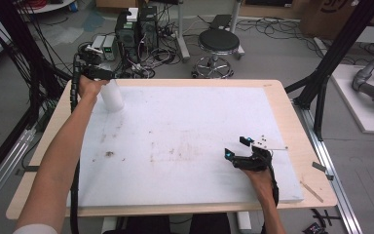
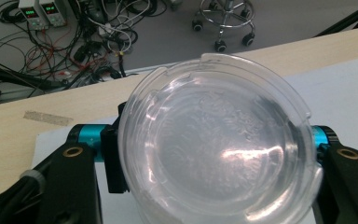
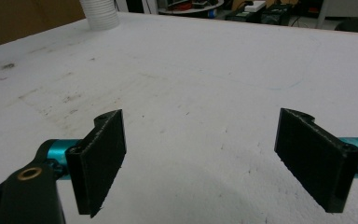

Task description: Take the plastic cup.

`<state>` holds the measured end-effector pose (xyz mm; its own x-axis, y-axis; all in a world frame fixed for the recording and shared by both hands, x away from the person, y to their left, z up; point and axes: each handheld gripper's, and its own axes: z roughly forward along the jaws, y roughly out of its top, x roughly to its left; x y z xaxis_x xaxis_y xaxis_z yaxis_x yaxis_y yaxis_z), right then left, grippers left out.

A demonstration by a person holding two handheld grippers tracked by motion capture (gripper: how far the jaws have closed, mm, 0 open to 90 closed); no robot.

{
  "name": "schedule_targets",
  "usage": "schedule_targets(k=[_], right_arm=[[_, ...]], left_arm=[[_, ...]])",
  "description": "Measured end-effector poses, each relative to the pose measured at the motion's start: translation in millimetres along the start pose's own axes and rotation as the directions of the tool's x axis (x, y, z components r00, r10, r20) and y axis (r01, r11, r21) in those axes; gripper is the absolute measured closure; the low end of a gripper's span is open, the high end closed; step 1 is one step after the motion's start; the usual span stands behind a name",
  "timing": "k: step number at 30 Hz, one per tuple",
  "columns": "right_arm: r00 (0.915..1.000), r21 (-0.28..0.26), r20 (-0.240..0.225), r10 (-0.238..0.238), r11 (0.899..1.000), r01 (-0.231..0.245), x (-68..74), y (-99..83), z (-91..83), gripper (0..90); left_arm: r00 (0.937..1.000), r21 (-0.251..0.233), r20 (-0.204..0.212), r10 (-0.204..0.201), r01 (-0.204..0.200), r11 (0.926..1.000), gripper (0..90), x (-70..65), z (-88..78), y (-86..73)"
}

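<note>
- High view puts my left claw point(image 1: 100, 74) at the far left corner of the white mat point(image 1: 185, 136), right against a white plastic cup stack point(image 1: 112, 95) that stands upright just on the near side of it.
- Left gripper view looks straight down into the clear cup mouth point(image 2: 219, 140); the cup sits between my two black jaws, with a pad pressed to its wall on either side, so I read this claw as clamped on the cup.
- Beyond the cup in that view I see the wooden desk point(image 2: 74, 100) edge, then floor cables and a wheeled stool point(image 2: 223, 21).
- My right claw point(image 1: 238, 147) rests low over the near right part of the mat, well apart from the cup.
- Right gripper view shows its jaws standing wide with nothing but bare, scuffed mat between them.
- From that claw the cup stack point(image 3: 100, 14) is far ahead and off to the left, near the top edge of the view.
- A thin stick and a few small dark specks point(image 1: 268, 144) lie on the mat just beyond the right claw; too small for me to tell what they are.
</note>
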<state>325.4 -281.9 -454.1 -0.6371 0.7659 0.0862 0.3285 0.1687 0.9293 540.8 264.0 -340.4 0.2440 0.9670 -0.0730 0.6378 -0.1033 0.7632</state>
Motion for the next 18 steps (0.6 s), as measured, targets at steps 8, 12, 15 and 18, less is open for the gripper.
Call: schedule_targets(k=[8, 12, 15, 18], right_arm=[[1.0000, -0.002, 0.000, -0.008, 1.000, 0.008, 0.1, 0.1, -0.1, 16.6], [1.0000, 0.001, -0.001, -0.003, 1.000, 0.003, 0.4, 0.1, -0.1, 16.6], [1.0000, 0.004, -0.001, 0.001, 1.000, -0.001, 0.6, 0.0, 0.2, 16.6], [1.0000, 0.002, -0.001, -0.003, 1.000, 0.003, 0.2, 0.1, 0.1, 16.5]], left_arm=[[1.0000, -0.009, -0.001, -0.004, 0.004, 1.0000, 36.9, 1.3, -4.8, 1.3], [1.0000, -0.002, 0.001, 0.000, 0.000, 1.0000, 37.2, 2.2, -7.9, 4.0], [1.0000, -0.016, 0.000, 0.006, -0.006, 0.9999, 37.2, 1.1, -14.0, 10.3], [0.9999, -0.022, -0.005, 0.010, -0.011, 0.9997, 37.2, 0.7, -19.4, 15.7]])
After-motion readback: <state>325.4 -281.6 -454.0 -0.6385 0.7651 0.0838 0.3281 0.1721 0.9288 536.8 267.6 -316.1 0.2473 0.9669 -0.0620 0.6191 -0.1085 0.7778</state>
